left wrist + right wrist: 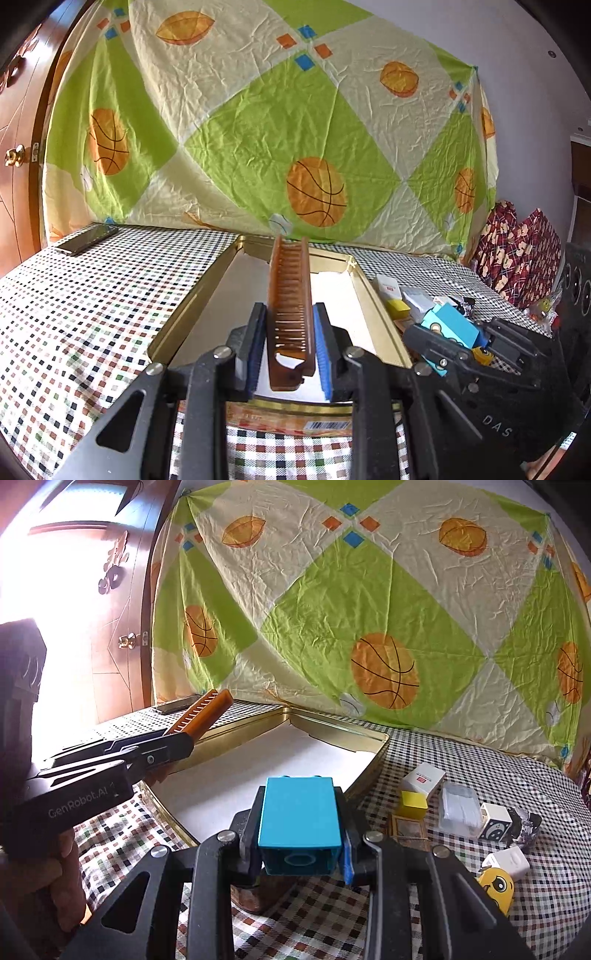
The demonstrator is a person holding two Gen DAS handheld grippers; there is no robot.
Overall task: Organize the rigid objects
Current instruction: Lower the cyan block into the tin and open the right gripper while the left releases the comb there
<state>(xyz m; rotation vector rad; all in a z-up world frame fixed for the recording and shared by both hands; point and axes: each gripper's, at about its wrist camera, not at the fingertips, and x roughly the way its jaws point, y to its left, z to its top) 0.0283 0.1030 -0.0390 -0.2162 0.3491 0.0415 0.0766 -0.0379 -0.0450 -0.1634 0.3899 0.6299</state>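
One brown comb (290, 310), one blue block (299, 818), one gold tin (369, 734), one phone (86, 239), two grippers; far right, three white boxes (423, 778), one yellow cube (413, 802).

Left gripper (290, 347) clamped, raised; right gripper (299, 834) clamped, alongside.

Left claw (290, 354) is covering the near end of the brown comb (290, 295). The gold tin tray (369, 734) is losing its near wall behind the right claw (301, 834) and blue block (299, 816). Label on the white box (423, 777) is reading too small. The yellow toy (496, 888) is getting partly blocked by the claw linkage.
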